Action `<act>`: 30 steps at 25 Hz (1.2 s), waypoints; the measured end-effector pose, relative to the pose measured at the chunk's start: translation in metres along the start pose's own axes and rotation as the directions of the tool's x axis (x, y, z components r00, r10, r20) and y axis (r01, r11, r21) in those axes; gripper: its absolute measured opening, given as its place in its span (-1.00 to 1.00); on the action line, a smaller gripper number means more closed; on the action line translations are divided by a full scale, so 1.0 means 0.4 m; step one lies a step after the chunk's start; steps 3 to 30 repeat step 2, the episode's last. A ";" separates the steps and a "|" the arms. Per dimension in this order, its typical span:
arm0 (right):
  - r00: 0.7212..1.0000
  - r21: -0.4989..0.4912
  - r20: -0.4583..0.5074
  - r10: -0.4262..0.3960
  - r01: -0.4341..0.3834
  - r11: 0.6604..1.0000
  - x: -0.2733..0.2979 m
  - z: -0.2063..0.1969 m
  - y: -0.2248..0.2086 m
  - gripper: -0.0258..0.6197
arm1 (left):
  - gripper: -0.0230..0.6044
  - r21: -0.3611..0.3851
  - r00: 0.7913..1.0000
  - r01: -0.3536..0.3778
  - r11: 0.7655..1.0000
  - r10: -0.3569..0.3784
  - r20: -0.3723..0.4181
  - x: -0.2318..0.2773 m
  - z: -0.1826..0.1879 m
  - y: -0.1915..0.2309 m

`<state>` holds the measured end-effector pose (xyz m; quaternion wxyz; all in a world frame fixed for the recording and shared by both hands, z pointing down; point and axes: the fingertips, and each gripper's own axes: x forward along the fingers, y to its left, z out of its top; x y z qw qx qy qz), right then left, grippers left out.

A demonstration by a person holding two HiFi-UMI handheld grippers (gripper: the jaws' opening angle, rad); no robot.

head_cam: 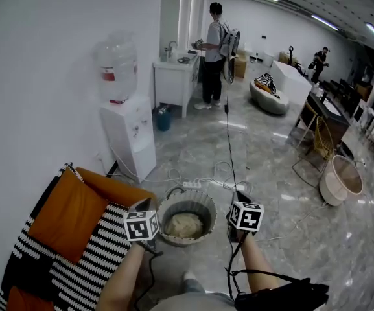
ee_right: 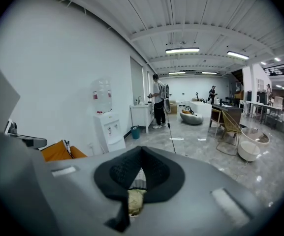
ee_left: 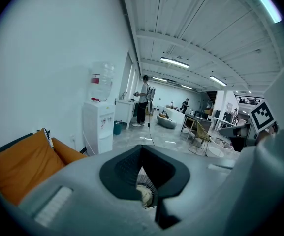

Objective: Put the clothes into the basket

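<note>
A round ribbed grey basket (head_cam: pixel 201 201) stands on the marble floor in front of me, with cream clothes (head_cam: pixel 184 225) lying inside it. My left gripper (head_cam: pixel 145 207) hovers at the basket's left rim and my right gripper (head_cam: pixel 240 199) at its right rim, both above floor level. In the left gripper view the jaws (ee_left: pixel 142 149) meet at their tips with nothing held; the basket (ee_left: pixel 142 182) and clothes (ee_left: pixel 145 195) show below them. The right gripper (ee_right: pixel 142 150) is shut the same way, with the clothes (ee_right: pixel 134 200) visible beneath.
An orange cushion (head_cam: pixel 70 216) and a black-and-white striped throw (head_cam: pixel 83 264) cover a sofa at the left. A water dispenser (head_cam: pixel 129 135) stands by the wall. Cables and a power strip (head_cam: pixel 192 184) lie behind the basket. A person (head_cam: pixel 214 50) stands at a far counter; a wicker tub (head_cam: pixel 341 179) sits at the right.
</note>
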<state>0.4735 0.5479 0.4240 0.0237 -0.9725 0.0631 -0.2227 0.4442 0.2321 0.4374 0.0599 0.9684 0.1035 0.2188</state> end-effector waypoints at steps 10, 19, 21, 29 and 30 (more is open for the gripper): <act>1.000 -0.011 0.004 -0.002 0.002 1.000 -0.003 0.005 0.003 -0.91 | -0.92 0.002 1.000 0.002 1.000 -0.002 0.002 -0.002 0.002 0.000; 1.000 -0.011 0.004 -0.002 0.002 1.000 -0.003 0.005 0.003 -0.91 | -0.92 0.002 1.000 0.002 1.000 -0.002 0.002 -0.002 0.002 0.000; 1.000 -0.011 0.004 -0.002 0.002 1.000 -0.003 0.005 0.003 -0.91 | -0.92 0.002 1.000 0.002 1.000 -0.002 0.002 -0.002 0.002 0.000; 1.000 -0.011 0.004 -0.002 0.002 1.000 -0.003 0.005 0.003 -0.91 | -0.92 0.002 1.000 0.002 1.000 -0.002 0.002 -0.002 0.002 0.000; 1.000 -0.011 0.004 -0.002 0.002 1.000 -0.003 0.005 0.003 -0.91 | -0.92 0.002 1.000 0.002 1.000 -0.002 0.002 -0.002 0.002 0.000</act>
